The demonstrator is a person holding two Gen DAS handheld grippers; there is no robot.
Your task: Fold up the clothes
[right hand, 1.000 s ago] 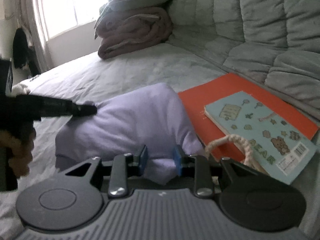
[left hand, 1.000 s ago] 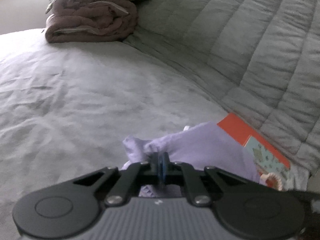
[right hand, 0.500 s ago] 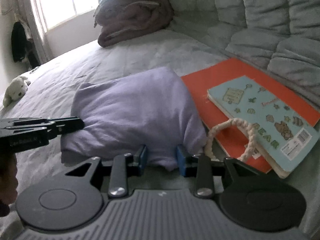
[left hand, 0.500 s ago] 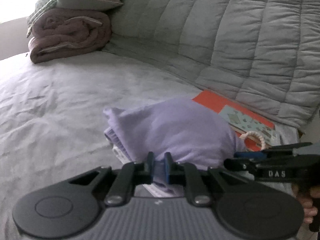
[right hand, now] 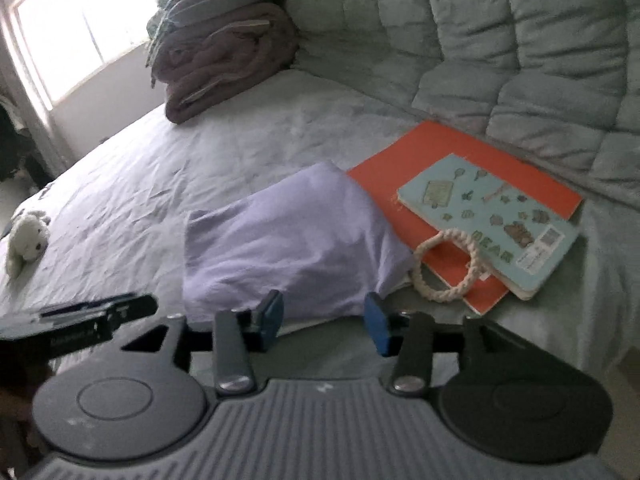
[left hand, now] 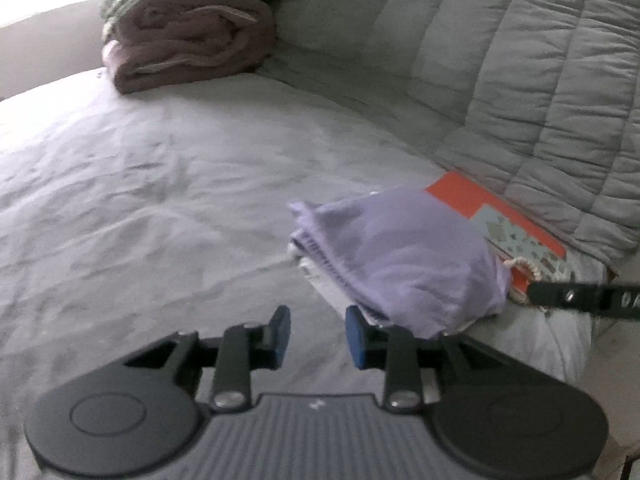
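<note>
A folded lavender garment (left hand: 400, 256) lies as a compact bundle on the grey bed (left hand: 140, 184), with a white striped layer showing at its left edge. It also shows in the right wrist view (right hand: 296, 240). My left gripper (left hand: 318, 336) is open and empty, just in front of and to the left of the bundle. My right gripper (right hand: 324, 320) is open and empty, at the bundle's near edge. The left gripper's fingers (right hand: 96, 310) show at the lower left of the right wrist view; the right gripper's fingers (left hand: 580, 298) show at the right of the left wrist view.
An orange folder (right hand: 460, 152) with a light blue book (right hand: 488, 208) on it lies right of the garment, beside a rope ring (right hand: 448, 268). A rolled brown blanket (left hand: 188, 48) and pillows sit at the far end. A quilted headboard (left hand: 520, 60) runs along the right. A plush toy (right hand: 26, 240) lies left.
My left gripper has let go of the lavender garment, opened and drawn back to the left. My right gripper has opened wider and pulled back. The bundle now rests on the bed.
</note>
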